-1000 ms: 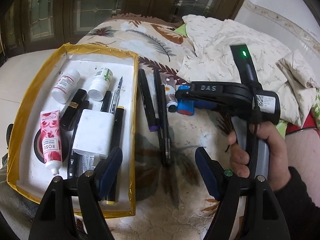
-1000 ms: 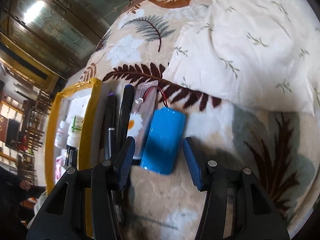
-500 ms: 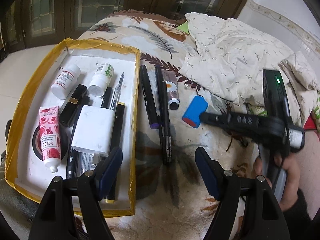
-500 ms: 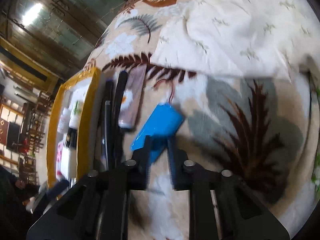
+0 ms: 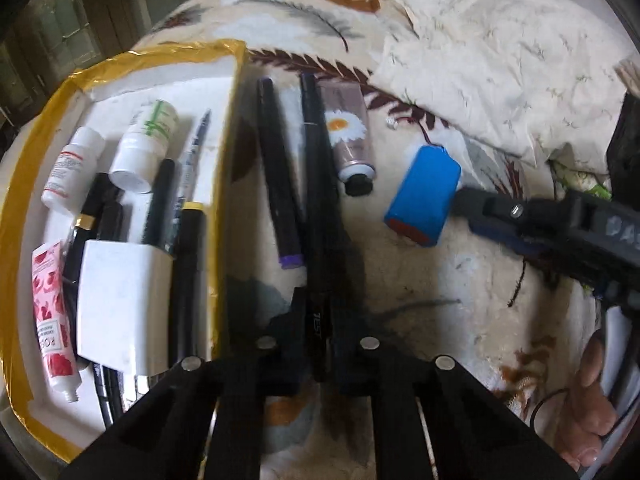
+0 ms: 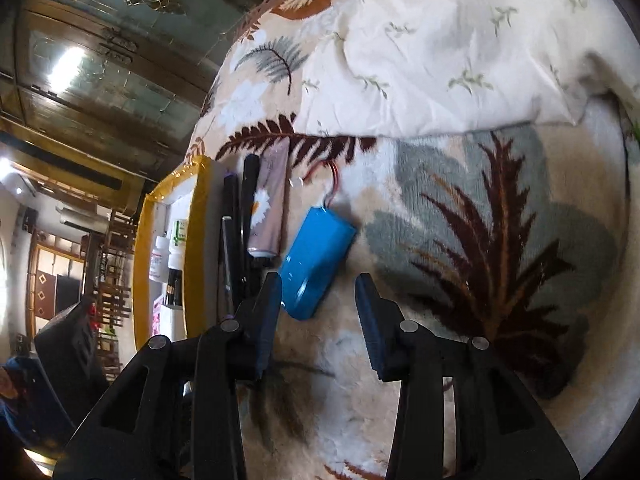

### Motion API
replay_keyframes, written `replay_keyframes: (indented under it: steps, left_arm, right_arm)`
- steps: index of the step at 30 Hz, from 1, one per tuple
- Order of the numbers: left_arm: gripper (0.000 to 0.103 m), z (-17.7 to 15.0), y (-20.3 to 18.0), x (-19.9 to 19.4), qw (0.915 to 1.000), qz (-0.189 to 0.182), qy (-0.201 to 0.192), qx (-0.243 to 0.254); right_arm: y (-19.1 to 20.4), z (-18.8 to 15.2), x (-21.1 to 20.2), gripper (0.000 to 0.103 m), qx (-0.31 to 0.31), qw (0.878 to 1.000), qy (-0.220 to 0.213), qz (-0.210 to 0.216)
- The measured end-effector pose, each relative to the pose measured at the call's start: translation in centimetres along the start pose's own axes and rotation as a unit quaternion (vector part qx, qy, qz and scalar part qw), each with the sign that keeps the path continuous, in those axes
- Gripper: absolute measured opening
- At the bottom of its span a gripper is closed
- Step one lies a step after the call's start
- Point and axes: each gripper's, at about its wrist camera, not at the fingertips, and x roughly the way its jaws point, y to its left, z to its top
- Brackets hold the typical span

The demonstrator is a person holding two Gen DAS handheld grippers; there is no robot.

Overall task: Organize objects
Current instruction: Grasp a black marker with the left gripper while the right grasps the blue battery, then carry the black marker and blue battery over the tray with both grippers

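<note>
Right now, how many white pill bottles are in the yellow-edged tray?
2: one with red print by the tray's left rim, one green-labelled beside it. Others could hide under the clutter.

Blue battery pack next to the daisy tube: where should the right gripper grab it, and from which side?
Grip the blue battery pack across its two long flat sides at mid-body, coming from above. It lies flat on the blanket, tilted, so roll the right gripper to match. Stay off the far end with the red wires. The daisy tube lies close on one side, so clearance there looks tight.
</note>
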Motion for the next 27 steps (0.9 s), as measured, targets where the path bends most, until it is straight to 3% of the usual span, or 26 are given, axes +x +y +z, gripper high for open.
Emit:
replay_keyframes:
  steps: [3,6,12,17,20,24,27]
  left_arm:
    - [0.008,-1.2,0.6,-1.3,0.9993,-0.034,-0.003,-0.014]
    - [0.008,-2.7,1.1,-2.4,0.998,-0.058,0.0,-0.027]
    - [0.008,-3.6,2.3,-4.0,0.9952,-0.081,-0.031,-0.046]
    - [0.008,-3.9,2.4,-4.0,0.9949,-0.083,-0.034,-0.045]
    - [0.008,-4.0,2.6,-4.8,0.9945,-0.081,-0.052,-0.041]
    - [0.008,-4.5,3.1,-5.7,0.9933,-0.087,-0.064,-0.043]
    - [0.008,-4.6,3.8,-6.1,0.9919,-0.095,-0.067,-0.052]
  right_arm:
    - [-0.3,-0.3,0.5,0.038,0.005,1.0,0.002,0.0]
    - [0.4,-0.2,0.7,0.054,0.001,1.0,-0.002,-0.002]
    - [2.1,1.6,2.2,0.054,-0.01,0.999,-0.003,-0.043]
    - [4.6,2.1,4.1,0.053,-0.065,0.988,0.003,-0.137]
    - [6.9,0.6,5.3,0.046,-0.151,0.963,0.002,-0.221]
    - [6.8,-0.5,4.4,0.039,-0.168,0.961,0.018,-0.217]
    - [6.3,-2.2,3.0,0.037,-0.164,0.967,0.033,-0.193]
